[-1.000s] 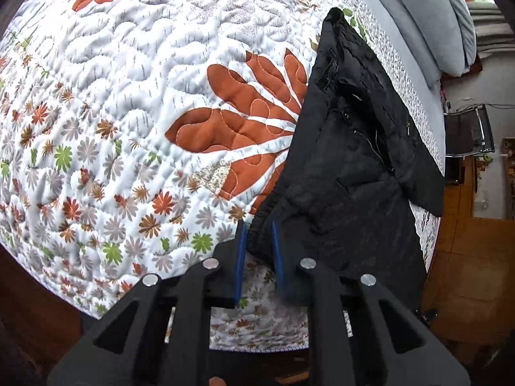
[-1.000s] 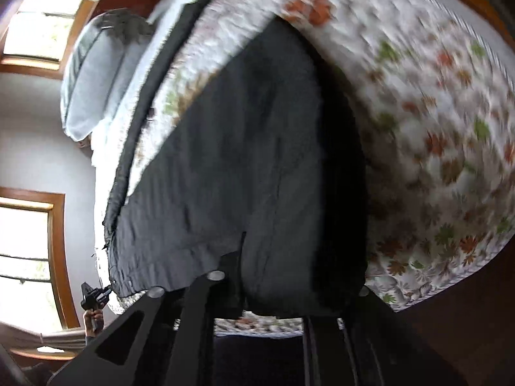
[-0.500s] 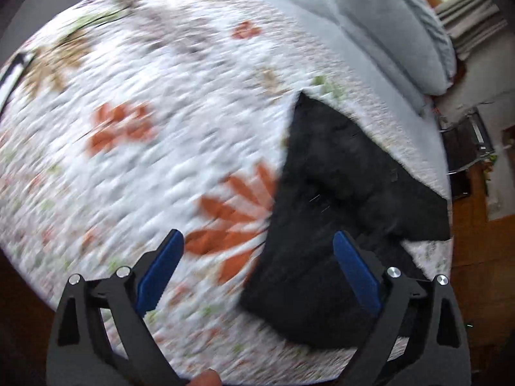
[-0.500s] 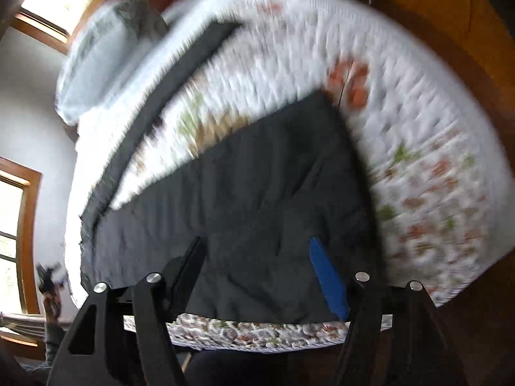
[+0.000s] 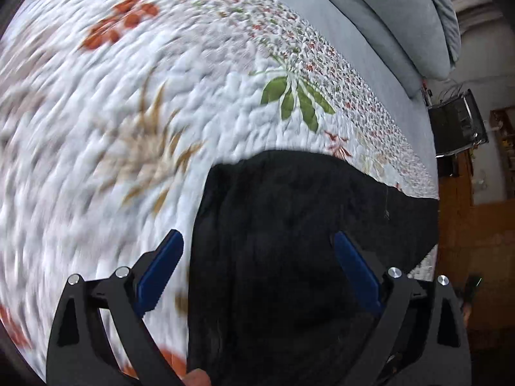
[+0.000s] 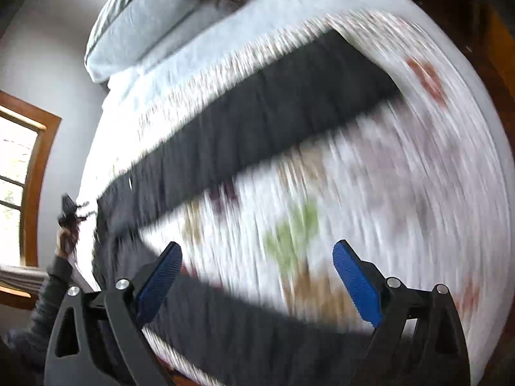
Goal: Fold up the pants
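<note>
Left tool (image 5: 257, 267) is hanging wide open over the black pants (image 5: 289, 241), gripping nothing; the cloth is filling the lower centre of the left view, directly between and beyond its pads. Right tool (image 6: 257, 270) is also gaping, holding nothing; there the pants (image 6: 257, 122) are running as a long band from lower left to upper right across the quilt (image 6: 402, 177). Left looks nearer. Pillows (image 5: 402, 16) are sitting upper right, nothing blocking. Heavy motion blur.
</note>
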### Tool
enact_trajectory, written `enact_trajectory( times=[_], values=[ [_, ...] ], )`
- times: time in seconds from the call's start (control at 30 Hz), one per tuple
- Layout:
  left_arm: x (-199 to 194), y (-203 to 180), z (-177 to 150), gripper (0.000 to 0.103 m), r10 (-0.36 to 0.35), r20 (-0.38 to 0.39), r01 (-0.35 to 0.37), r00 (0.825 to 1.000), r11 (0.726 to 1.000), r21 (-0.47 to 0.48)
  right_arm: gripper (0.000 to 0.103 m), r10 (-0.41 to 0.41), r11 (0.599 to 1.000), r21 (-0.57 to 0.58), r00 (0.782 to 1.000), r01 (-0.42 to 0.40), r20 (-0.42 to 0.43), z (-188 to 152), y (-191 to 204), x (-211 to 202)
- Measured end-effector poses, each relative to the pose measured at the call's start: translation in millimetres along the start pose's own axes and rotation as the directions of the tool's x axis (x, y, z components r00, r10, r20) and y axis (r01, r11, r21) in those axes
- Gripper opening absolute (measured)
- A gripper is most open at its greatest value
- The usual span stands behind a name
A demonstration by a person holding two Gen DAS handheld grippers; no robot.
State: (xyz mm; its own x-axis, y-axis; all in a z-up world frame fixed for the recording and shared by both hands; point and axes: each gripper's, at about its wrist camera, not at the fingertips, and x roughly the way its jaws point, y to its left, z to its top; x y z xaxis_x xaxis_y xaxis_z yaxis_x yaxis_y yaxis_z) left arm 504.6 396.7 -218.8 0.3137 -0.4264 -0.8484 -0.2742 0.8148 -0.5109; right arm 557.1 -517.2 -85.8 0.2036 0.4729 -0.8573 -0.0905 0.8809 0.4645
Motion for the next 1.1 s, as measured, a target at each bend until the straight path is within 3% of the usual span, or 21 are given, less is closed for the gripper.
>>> enact_trajectory(
  times=[0.1, 0.23, 0.33, 0.4, 0.5, 0.53, 0.63, 0.87, 0.97, 1.03, 1.1],
  values=[
    [22.0, -1.5, 14.7, 0.094, -0.004, -0.051, 0.005, 0.999, 1.000, 0.013, 0.096, -0.018, 1.000, -0.007, 1.000, 0.018, -0.007, 70.5, 5.9, 30.0],
    [37.1, -5.2, 19.9, 0.094, 0.032, -0.086, -0.027, 0.996, 0.998, 0.053, 0.096, -0.068, 0.997, -0.022, 0.997, 0.068, -0.019, 124.5, -3.0, 62.8],
    [37.7, -10.7, 21.0, 0.092, 0.004, -0.081, 0.002, 0.997, 0.997, 0.081, 0.096, -0.094, 0.996, -0.001, 0.996, 0.094, 0.000, 158.4, -17.8, 76.8],
    [41.0, -12.9, 22.2, 0.091, 0.000, -0.087, 0.008, 0.996, 0.996, 0.090, 0.096, -0.108, 0.994, 0.005, 0.994, 0.108, 0.011, 174.5, -26.5, 83.8],
    [44.5, -12.7, 23.8, 0.071, 0.034, -0.089, -0.025, 0.995, 0.995, 0.102, 0.096, -0.170, 0.985, -0.004, 0.985, 0.170, 0.016, 198.7, -44.4, 96.1],
    [44.8, -11.0, 24.1, 0.056, 0.045, -0.084, -0.036, 0.995, 0.994, 0.102, 0.096, -0.186, 0.983, 0.002, 0.982, 0.186, 0.022, 205.8, -50.4, 98.3],
    [40.5, 2.6, 23.6, 0.043, 0.010, -0.068, -0.006, 0.998, 0.998, 0.065, 0.096, -0.194, 0.981, 0.028, 0.980, 0.193, 0.041, 224.4, -69.2, 104.3],
    [42.7, 2.7, 20.8, 0.039, 0.012, -0.067, -0.007, 0.998, 0.997, 0.076, 0.096, -0.216, 0.976, 0.007, 0.976, 0.216, 0.022, 260.9, -84.3, 133.9],
    [43.3, -1.0, 22.2, 0.039, 0.028, -0.070, -0.022, 0.997, 0.996, 0.085, 0.094, -0.171, 0.985, -0.003, 0.985, 0.171, -0.018, 264.5, -83.2, 145.2],
    [45.2, -5.5, 23.2, 0.036, 0.050, -0.068, -0.043, 0.996, 0.994, 0.101, 0.082, -0.182, 0.983, -0.042, 0.982, 0.180, -0.042, 261.3, -76.7, 151.5],
    [45.5, -7.9, 24.9, 0.033, 0.057, -0.064, -0.050, 0.996, 0.993, 0.106, 0.035, -0.162, 0.985, -0.067, 0.985, 0.158, -0.060, 257.4, -74.1, 151.4]
  ],
)
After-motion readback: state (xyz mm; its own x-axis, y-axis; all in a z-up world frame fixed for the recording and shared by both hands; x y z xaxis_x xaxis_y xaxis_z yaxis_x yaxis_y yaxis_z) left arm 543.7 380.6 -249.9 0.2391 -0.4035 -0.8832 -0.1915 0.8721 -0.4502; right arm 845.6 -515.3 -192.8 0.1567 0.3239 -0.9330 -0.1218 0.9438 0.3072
